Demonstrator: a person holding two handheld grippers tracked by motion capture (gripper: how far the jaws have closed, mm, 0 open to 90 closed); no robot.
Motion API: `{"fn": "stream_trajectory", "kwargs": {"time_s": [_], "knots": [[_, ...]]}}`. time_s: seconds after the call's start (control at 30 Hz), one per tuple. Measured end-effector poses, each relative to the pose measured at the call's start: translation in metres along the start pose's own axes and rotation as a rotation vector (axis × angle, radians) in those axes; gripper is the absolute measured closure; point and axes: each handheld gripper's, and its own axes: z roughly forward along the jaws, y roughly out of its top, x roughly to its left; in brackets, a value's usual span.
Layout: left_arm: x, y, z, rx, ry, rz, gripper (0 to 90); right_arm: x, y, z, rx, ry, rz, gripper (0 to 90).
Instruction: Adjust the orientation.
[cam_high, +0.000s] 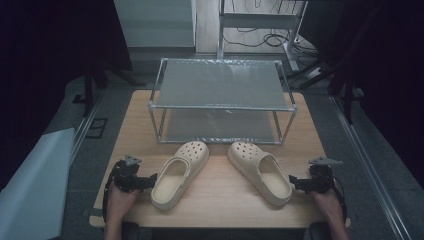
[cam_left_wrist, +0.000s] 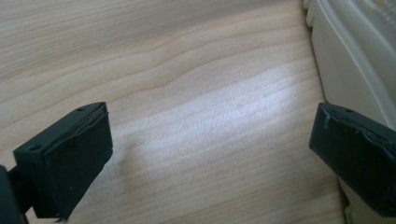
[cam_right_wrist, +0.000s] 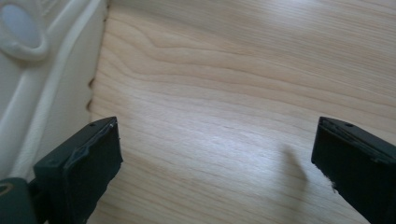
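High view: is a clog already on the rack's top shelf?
No. Both clogs lie on the table before the rack.

High view's pretty dim, dark at the side edges; both gripper views are brighter, soft white glare on the tabletop (cam_left_wrist: 224, 116), jaws slightly blurry

Two cream clogs (cam_high: 181, 172) (cam_high: 260, 171) upright on table, toes toward rack.

Table (cam_high: 220, 200): rack (cam_high: 222, 102) at far end, centred, two shelves, one above the other. Near side of rack, two clogs side by side: left clog (cam_high: 180, 174), right clog (cam_high: 260, 172), toes twd rack, heels splayed outward. My left gripper (cam_high: 150, 180) just beside left clog's heel, outer side; right gripper (cam_high: 295, 181) just beside right clog's heel, outer side.
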Motion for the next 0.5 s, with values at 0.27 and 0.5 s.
{"fn": "stream_trajectory", "kwargs": {"time_s": [0.27, 0.5], "knots": [[0.0051, -0.0038, 0.0002, -0.024, -0.016, -0.008, 0.0, 0.0019, 0.001, 0.002, -0.015, 0.023, -0.005, 0.1], [0.0004, -0.0009, -0.0012, 0.009, -0.028, 0.017, 0.0, 0.0025, 0.0011, 0.0038, -0.012, 0.029, -0.01, 0.0]]}}
